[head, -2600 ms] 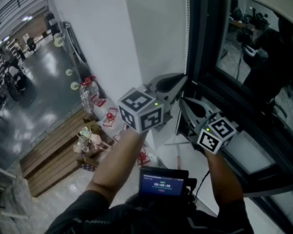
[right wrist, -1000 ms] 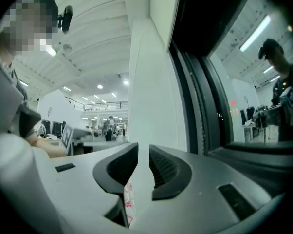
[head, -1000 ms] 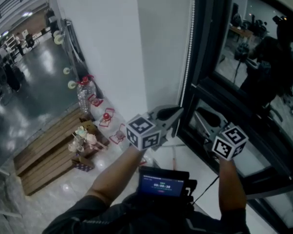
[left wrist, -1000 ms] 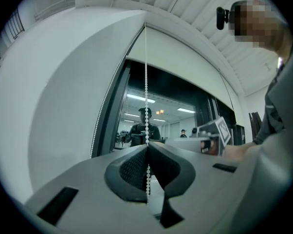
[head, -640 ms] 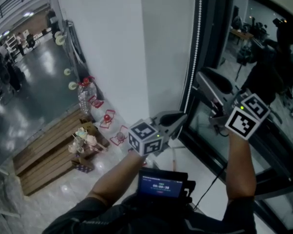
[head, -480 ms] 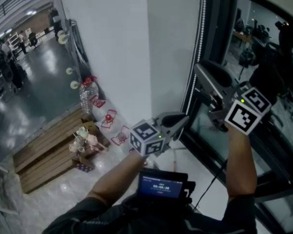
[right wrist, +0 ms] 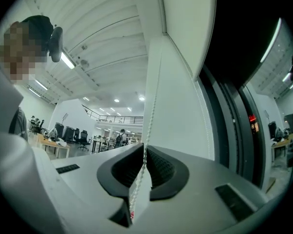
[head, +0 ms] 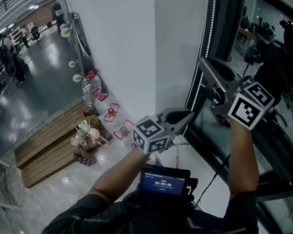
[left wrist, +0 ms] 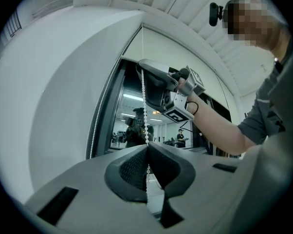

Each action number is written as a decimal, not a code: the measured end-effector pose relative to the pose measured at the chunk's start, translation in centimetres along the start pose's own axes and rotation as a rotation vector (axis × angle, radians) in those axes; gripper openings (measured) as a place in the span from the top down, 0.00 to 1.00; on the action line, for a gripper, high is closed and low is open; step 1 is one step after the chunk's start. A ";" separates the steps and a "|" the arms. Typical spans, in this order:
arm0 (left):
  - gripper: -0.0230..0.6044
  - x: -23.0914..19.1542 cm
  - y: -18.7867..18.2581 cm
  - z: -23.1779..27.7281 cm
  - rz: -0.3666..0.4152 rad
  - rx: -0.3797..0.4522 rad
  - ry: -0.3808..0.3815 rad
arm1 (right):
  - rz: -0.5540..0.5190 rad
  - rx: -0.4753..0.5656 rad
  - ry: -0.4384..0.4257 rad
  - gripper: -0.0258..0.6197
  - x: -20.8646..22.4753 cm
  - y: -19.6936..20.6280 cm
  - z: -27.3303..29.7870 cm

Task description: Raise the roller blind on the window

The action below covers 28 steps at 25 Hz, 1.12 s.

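A white bead chain (head: pixel 208 30) hangs down the dark window frame (head: pixel 229 23) beside the white wall. My left gripper (head: pixel 187 115) is low on the chain and shut on it, with the beads running up out of its closed jaws (left wrist: pixel 145 106). My right gripper (head: pixel 205 63) is higher on the same chain, above the left one, and also shows in the left gripper view (left wrist: pixel 158 84). Its jaws have just been closing, and the chain (right wrist: pixel 151 106) now sits pinched between the pads. The blind itself is out of view.
The white wall (head: pixel 122 43) stands left of the window. On the floor below lie a wooden pallet (head: pixel 49 150), a water bottle (head: pixel 89 89) and small red items. A screen (head: pixel 163 183) sits at my chest. The window glass (head: pixel 268 43) reflects a person.
My right gripper has risen from beside the left one to well above it along the chain, and its jaws have closed on the beads. The left gripper has stayed put.
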<state>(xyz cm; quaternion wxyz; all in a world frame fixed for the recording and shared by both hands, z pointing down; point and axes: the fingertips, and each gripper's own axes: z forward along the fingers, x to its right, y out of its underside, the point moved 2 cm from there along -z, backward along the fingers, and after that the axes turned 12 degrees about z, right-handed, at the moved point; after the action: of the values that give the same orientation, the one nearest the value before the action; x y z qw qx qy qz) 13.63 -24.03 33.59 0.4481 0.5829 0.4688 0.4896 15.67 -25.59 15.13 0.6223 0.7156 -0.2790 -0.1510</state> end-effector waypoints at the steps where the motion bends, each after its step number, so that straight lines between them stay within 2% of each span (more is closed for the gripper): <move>1: 0.97 0.0 -0.1 0.1 0.000 -0.001 0.000 | 0.001 0.006 0.002 0.94 0.1 -0.2 -0.1; 13: 0.97 -0.6 0.8 0.6 -0.009 -0.020 -0.008 | 0.020 0.063 0.019 0.94 1.2 0.3 -0.2; 18: 0.97 -0.9 2.4 0.8 -0.027 -0.050 -0.015 | 0.031 0.048 0.027 0.94 1.8 2.1 -0.1; 22: 0.97 -1.7 3.7 0.7 -0.045 -0.074 -0.042 | 0.067 0.068 0.030 0.94 2.6 3.5 -0.5; 28: 0.96 -2.8 3.6 0.0 -0.056 -0.090 -0.089 | 0.032 0.063 0.032 0.94 2.2 3.4 -0.9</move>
<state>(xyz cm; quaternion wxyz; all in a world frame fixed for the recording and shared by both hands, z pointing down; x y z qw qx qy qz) 13.80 -27.32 36.69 0.5077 0.5700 0.4421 0.4710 17.19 -26.35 18.91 0.6062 0.7326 -0.2850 -0.1208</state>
